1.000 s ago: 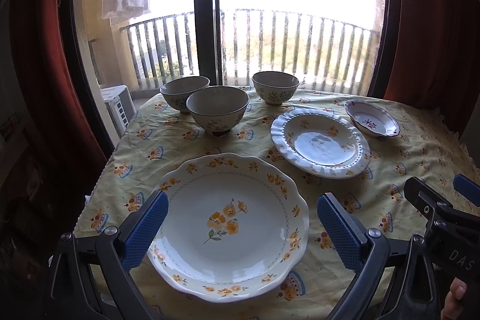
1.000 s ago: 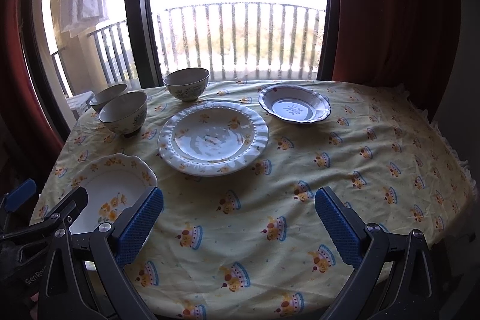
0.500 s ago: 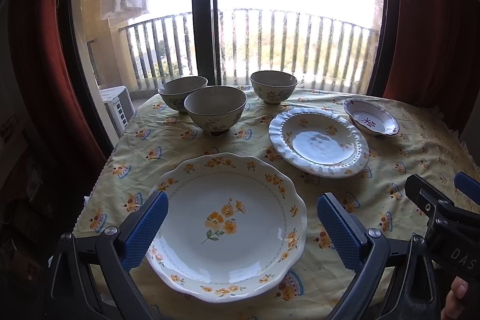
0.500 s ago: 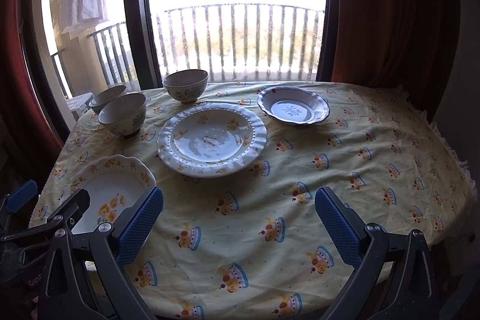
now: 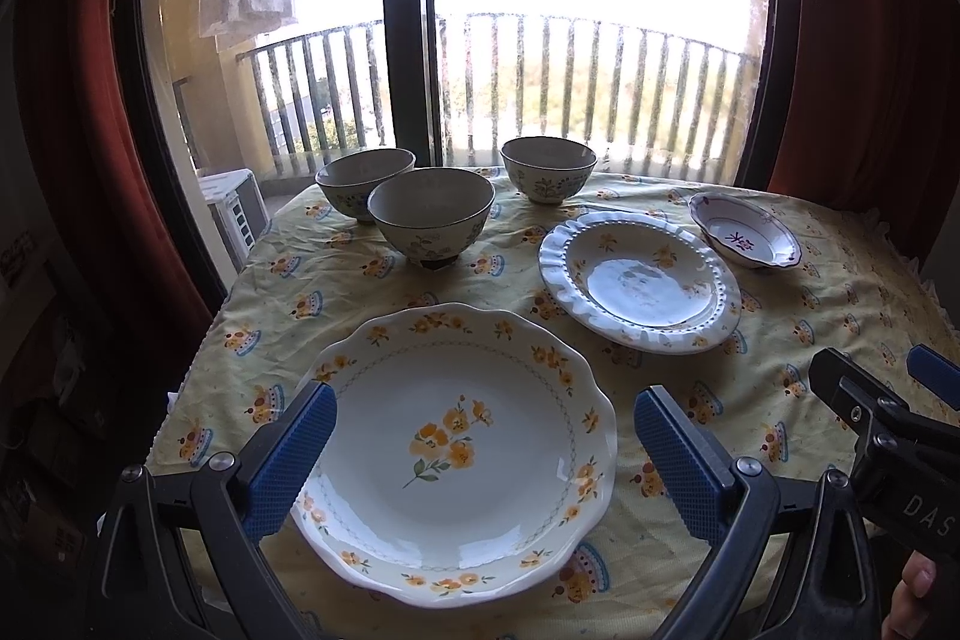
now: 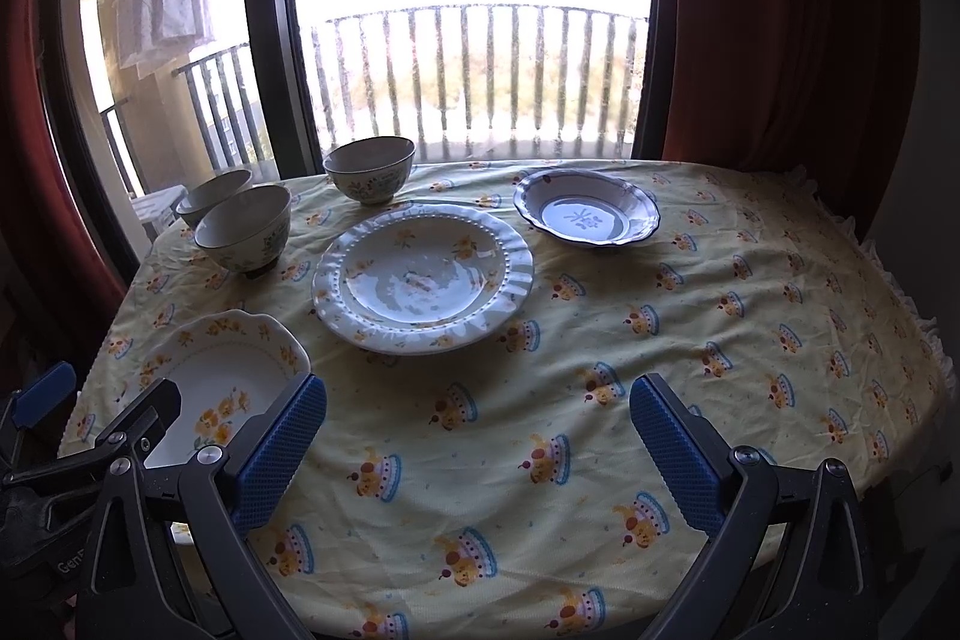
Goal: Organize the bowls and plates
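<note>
A large scalloped plate with orange flowers (image 5: 456, 451) (image 6: 222, 388) lies near the table's front left. My left gripper (image 5: 480, 451) hovers open just above it, one blue pad to each side. Behind it sits a white beaded plate (image 5: 639, 283) (image 6: 423, 277), and further right a small dark-rimmed dish (image 5: 744, 238) (image 6: 585, 217). Three floral bowls stand at the back: one at the left (image 5: 364, 181) (image 6: 213, 190), one in front of it (image 5: 431, 220) (image 6: 243, 232), one in the centre (image 5: 548, 169) (image 6: 369, 169). My right gripper (image 6: 477, 451) is open over bare cloth.
A yellow patterned tablecloth (image 6: 720, 340) covers the round table, whose edge curves down on the right and front. Red curtains (image 6: 780, 10) flank a balcony door with railings (image 5: 570, 88) behind the table. A person's fingertip (image 5: 915, 586) shows at the lower right.
Both views have shifted only slightly; the dishes sit a touch lower and left in frame. Nothing was taken hold of and both grippers stay open.
</note>
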Demonstrator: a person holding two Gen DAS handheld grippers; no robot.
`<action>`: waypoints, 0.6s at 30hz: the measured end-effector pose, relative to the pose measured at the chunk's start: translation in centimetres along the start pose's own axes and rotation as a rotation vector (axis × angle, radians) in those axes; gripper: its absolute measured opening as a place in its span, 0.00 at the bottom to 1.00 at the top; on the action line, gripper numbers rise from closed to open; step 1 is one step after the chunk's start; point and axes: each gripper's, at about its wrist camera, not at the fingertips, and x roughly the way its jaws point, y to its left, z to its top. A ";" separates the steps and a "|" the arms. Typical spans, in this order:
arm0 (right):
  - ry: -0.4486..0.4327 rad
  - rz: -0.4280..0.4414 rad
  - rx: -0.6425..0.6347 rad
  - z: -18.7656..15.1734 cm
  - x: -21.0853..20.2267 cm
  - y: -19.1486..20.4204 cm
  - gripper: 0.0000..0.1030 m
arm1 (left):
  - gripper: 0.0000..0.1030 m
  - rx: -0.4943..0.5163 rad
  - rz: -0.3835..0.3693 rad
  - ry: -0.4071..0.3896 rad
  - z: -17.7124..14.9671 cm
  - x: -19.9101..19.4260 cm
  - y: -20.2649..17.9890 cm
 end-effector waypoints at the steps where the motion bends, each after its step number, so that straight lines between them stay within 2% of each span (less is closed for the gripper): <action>1: 0.005 0.009 0.001 0.1 0.2 0.0 0.99 | 0.97 0.000 0.002 0.000 0.1 0.1 0.1; 9: 0.048 0.035 -0.011 0.5 2.0 2.2 0.99 | 0.94 -0.004 0.036 0.037 0.6 1.5 2.1; 18: 0.164 0.065 -0.022 0.9 6.2 6.8 0.93 | 0.82 -0.023 0.029 0.166 0.9 5.8 5.6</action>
